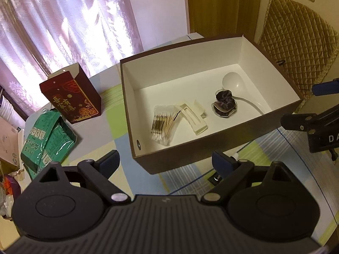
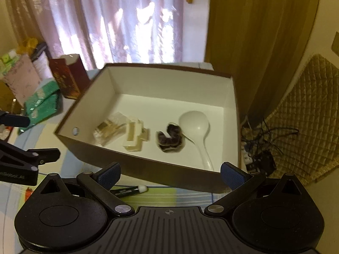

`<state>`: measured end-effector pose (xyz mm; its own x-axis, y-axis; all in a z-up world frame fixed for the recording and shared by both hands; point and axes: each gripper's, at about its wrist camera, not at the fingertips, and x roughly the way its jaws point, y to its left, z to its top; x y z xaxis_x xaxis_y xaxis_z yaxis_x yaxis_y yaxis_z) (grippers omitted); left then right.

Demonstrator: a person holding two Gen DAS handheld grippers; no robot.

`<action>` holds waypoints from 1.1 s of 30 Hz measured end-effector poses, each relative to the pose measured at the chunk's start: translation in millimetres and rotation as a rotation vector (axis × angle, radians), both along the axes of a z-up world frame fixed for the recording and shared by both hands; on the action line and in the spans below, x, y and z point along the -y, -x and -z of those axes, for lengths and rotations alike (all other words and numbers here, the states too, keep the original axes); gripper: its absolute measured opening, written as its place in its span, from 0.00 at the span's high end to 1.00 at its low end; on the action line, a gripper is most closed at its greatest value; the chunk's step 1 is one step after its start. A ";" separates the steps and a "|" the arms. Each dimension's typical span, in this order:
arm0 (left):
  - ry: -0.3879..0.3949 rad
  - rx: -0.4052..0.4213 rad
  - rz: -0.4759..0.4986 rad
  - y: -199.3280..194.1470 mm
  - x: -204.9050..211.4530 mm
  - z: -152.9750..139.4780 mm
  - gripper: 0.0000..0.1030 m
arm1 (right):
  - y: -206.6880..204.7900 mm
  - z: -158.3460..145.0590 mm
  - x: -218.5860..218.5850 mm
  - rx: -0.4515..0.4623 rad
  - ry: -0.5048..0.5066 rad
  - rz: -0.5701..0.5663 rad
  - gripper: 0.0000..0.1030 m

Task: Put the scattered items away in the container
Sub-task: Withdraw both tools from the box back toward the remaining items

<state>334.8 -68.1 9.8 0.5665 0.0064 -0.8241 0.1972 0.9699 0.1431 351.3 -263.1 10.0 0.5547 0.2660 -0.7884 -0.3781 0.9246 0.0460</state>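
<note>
I'm looking down into the brown box (image 1: 211, 148) sitting mid-frame in both wrist views, white inside. 4 items are lying on its floor: a pack of cotton swabs (image 1: 164, 127) toward the left, a cream hair claw (image 1: 195, 118) touching it, a dark scrunchie (image 1: 224, 104) in clear wrap, and a white ladle (image 1: 235, 81) at the right. My left gripper (image 1: 167, 162) is hovering with tongs wide and empty at the box's near wall; my right gripper (image 2: 170, 174) is doing likewise. A marker (image 2: 129, 190) is lying on the checked tablecloth (image 1: 101, 148) below the box. At upper left, a red carton (image 1: 72, 99) and green packets (image 1: 48, 135) are waiting.
</note>
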 end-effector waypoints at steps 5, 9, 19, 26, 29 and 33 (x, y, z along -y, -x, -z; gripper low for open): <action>0.000 0.024 -0.012 15.9 -5.2 -7.6 0.10 | 15.4 -8.7 -3.8 0.047 0.011 -0.021 0.00; 0.004 0.037 -0.021 29.2 -8.6 -10.8 0.10 | 25.8 -12.0 -3.2 0.054 -0.017 -0.037 0.00; 0.018 0.060 -0.042 61.1 -16.2 -15.6 0.09 | 53.3 -11.1 -3.0 0.092 -0.060 -0.063 0.00; 0.033 0.071 -0.060 84.1 -20.6 -14.1 0.08 | 66.2 -4.7 -1.5 0.091 -0.059 -0.053 0.00; 0.033 0.063 -0.075 94.0 -23.3 -8.9 0.08 | 71.4 -1.6 -1.1 0.096 -0.058 -0.059 0.00; 0.060 0.046 -0.107 105.3 -32.5 -1.6 0.07 | 78.2 4.0 0.6 0.100 -0.075 -0.060 0.00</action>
<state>229.5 -35.6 11.4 0.6023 0.0200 -0.7981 0.0872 0.9921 0.0907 273.1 -263.7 6.0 0.6109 0.3570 -0.7066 -0.4385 0.8957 0.0735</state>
